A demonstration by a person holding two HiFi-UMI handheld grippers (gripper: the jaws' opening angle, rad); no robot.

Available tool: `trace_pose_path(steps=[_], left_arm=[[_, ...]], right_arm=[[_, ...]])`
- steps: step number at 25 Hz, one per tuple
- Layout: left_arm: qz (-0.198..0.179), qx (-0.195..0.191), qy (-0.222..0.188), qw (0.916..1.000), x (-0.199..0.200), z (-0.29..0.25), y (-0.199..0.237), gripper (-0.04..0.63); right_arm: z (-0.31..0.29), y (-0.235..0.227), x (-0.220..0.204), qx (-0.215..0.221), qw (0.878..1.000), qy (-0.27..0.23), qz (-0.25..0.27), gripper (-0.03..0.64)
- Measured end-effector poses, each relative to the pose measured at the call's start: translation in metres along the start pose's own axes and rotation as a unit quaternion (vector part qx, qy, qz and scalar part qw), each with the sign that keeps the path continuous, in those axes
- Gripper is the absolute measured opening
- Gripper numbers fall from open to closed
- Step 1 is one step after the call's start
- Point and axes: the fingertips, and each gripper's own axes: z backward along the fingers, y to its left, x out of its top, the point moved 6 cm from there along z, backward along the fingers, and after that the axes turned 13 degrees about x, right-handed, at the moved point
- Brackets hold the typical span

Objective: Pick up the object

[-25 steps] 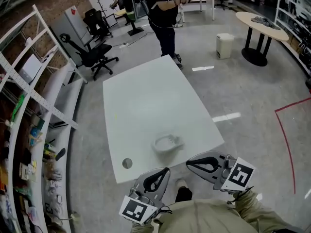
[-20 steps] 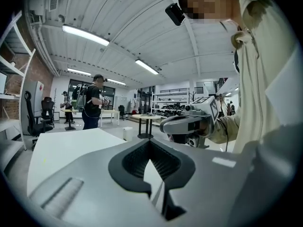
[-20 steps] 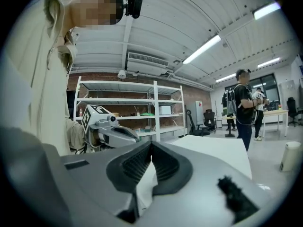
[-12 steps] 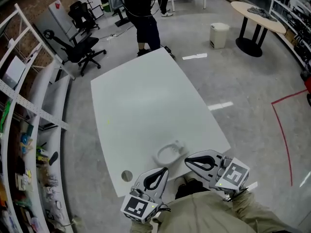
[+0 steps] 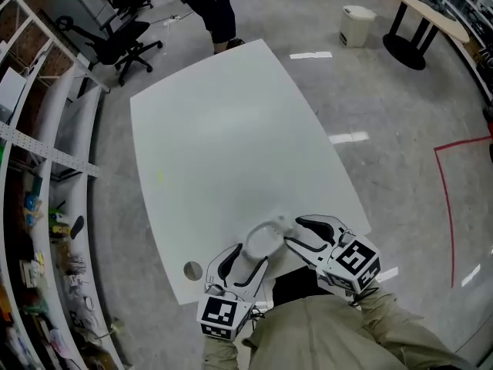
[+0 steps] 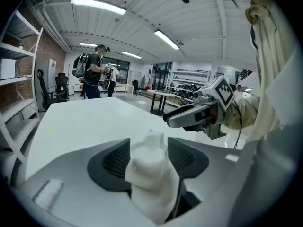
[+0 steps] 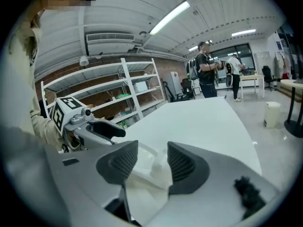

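L tool (image 6: 149, 148): grey jaws w/ black ribbed pads are opening, straddling the white moulded plastic object (image 5: 263, 239), a lumpy, bowl-like shape sitting near the front edge of the smooth white bench (image 5: 216, 129). R tool (image 7: 152, 155): ribbed pads opening too, w/ the object's thin rim btwn them.

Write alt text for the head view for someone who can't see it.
From above, the left claw and right claw, both with jaws opening, reach around a small white object at the near edge of a white table; it sits between each claw's jaws, not gripped. Shelving stands at the left.
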Motion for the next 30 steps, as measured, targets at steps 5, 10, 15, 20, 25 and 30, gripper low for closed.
trace_pose_path(steps=[5, 10, 15, 20, 25, 30], left_arm=[[0.049, 0.037, 0.038, 0.9974, -0.020, -0.028, 0.020, 0.363], [0.124, 0.006, 0.040, 0.9914, -0.022, -0.039, 0.027, 0.430], [0.084, -0.035, 0.079, 0.9927, -0.028, -0.047, 0.012, 0.430], [0.048, -0.031, 0.090, 0.9943, -0.036, -0.054, 0.007, 0.446], [0.054, -0.036, 0.094, 0.9935, -0.037, -0.056, 0.008, 0.451], [0.065, -0.035, 0.090, 0.9932, -0.033, -0.053, 0.009, 0.451]], right_arm=[[-0.025, -0.019, -0.012, -0.015, 0.999, 0.036, -0.016, 0.334], [-0.049, -0.032, -0.024, -0.034, 0.996, 0.083, -0.030, 0.356], [-0.058, -0.041, -0.039, -0.047, 0.991, 0.114, -0.047, 0.355], [-0.057, -0.042, -0.043, -0.042, 0.992, 0.090, -0.075, 0.310], [-0.058, -0.044, -0.042, -0.053, 0.990, 0.099, -0.080, 0.282], [-0.056, -0.043, -0.038, -0.060, 0.991, 0.088, -0.079, 0.279]])
